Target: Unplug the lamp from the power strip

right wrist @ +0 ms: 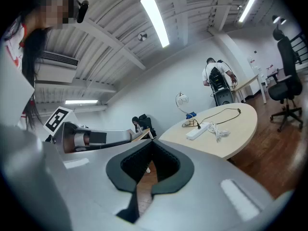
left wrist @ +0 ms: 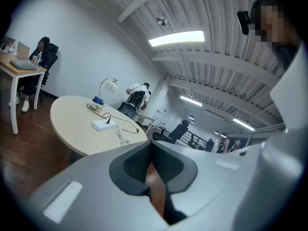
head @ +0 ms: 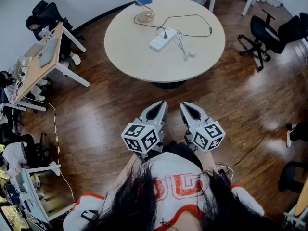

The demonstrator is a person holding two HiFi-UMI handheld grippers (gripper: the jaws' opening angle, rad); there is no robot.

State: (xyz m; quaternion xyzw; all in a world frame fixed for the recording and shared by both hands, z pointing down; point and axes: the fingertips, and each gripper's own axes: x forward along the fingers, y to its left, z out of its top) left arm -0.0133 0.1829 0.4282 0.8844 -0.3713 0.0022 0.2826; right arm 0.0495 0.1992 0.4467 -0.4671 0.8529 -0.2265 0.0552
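While both tools are held side by side over the wooden floor [head: 106,114], on the near side of the round bench [head: 139,61] and well apart from it, the entries run as follows. Item one, left gripper [head: 159,110]: fingers [left wrist: 126,170] brought together at the tips, nothing between them, marker cube at the rear. Item two, right gripper [head: 188,110]: just beside the left one, fingers [right wrist: 123,173] likewise closed tip to tip and empty, pointing toward the bench. Item three, white cord [head: 184,48]: a loose bundle lying on the bench top, nearer the bench's near edge than anything else on it. Item four, power strip [head: 162,40]: white, lying flat near the middle of the bench, touching the white cord's far end. Item five, black plug [head: 165,32]: seated in the power strip at its far end. Item six, black cable [head: 195,18]: runs from the plug in a wide loop across the far half of the bench. Item seven, lamp [head: 144,6]: upright near the bench's far edge, round base on the bench top, curved neck, a blue piece partway up. Item eight, rectangular bench [head: 41,61]: left of the round bench, well apart, carrying a laptop, a person seated at its far end. Item nine, black office chairs [head: 269,32]: right of the round bench, apart from it.
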